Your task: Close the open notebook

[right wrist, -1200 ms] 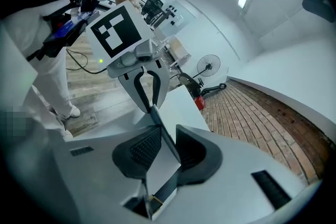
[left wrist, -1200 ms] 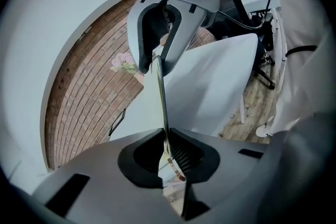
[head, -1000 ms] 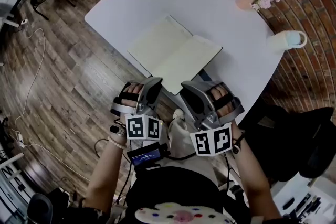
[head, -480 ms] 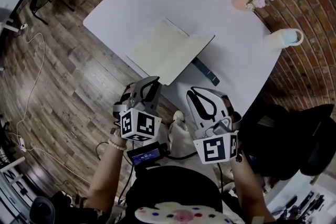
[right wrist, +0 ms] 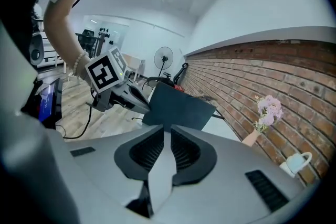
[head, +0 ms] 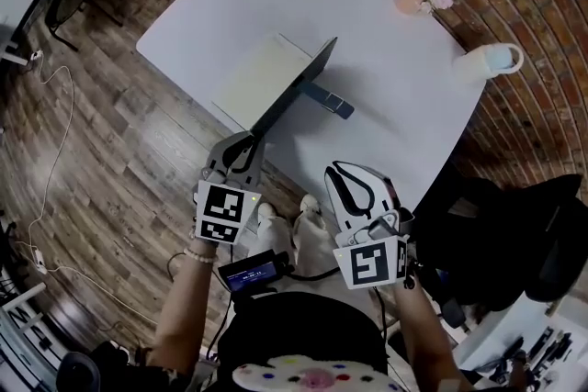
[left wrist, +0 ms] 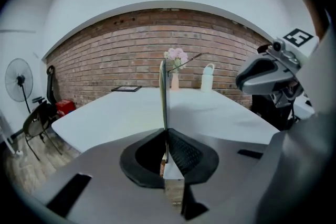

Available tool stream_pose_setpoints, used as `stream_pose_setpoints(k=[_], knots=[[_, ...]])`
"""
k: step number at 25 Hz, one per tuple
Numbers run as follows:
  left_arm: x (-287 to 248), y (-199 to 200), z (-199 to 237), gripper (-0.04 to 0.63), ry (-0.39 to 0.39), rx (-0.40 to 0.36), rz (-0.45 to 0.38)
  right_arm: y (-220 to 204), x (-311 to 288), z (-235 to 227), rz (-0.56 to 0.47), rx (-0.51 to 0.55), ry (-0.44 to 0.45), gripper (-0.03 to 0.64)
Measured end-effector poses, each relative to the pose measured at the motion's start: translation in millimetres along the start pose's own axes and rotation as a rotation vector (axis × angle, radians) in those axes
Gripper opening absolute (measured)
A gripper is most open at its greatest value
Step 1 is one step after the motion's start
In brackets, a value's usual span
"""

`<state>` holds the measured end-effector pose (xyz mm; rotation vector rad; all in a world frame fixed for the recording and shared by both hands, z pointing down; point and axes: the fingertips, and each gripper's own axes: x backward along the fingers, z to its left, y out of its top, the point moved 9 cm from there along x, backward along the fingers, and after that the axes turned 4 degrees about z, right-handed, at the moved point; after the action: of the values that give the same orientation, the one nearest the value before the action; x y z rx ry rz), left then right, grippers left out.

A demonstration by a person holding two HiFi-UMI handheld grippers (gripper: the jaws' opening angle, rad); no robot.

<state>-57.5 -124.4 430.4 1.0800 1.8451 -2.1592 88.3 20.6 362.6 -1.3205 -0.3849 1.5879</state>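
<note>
The notebook (head: 262,80), cover upright, is clamped between jaws of the left gripper (head: 241,145).

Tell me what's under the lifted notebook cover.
A dark flat bar lies on the white table, one end hidden behind the cover, which stands nearly upright in the left gripper's pinch. The table strip along the cover's foot is hidden from view.

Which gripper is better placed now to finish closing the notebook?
Left. The left gripper has its jaws shut on the raised cover of the notebook, which stands near upright. The right gripper hangs apart; its jaws have just been closing with nothing between.
</note>
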Motion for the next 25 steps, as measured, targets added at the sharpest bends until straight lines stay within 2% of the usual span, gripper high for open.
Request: stream_pose_setpoints(k=[6, 11, 20, 25], knots=[[-1, -6, 7, 0.032, 0.01, 0.127, -0.012, -4, 0, 4, 0.015, -0.015, 0.0, 0.063], [-3, -12, 15, 0.034, 0.025, 0.267, -0.03, -6, 0, 7, 0.02, -0.05, -0.007, 0.061], [-7, -18, 27, 0.049, 0.052, 0.365, -0.031, -9, 0, 14, 0.028, -0.087, -0.006, 0.06], [-8, -21, 33, 0.072, 0.067, 0.362, -0.02, -11, 1, 19, 0.038, -0.092, 0.0, 0.06]])
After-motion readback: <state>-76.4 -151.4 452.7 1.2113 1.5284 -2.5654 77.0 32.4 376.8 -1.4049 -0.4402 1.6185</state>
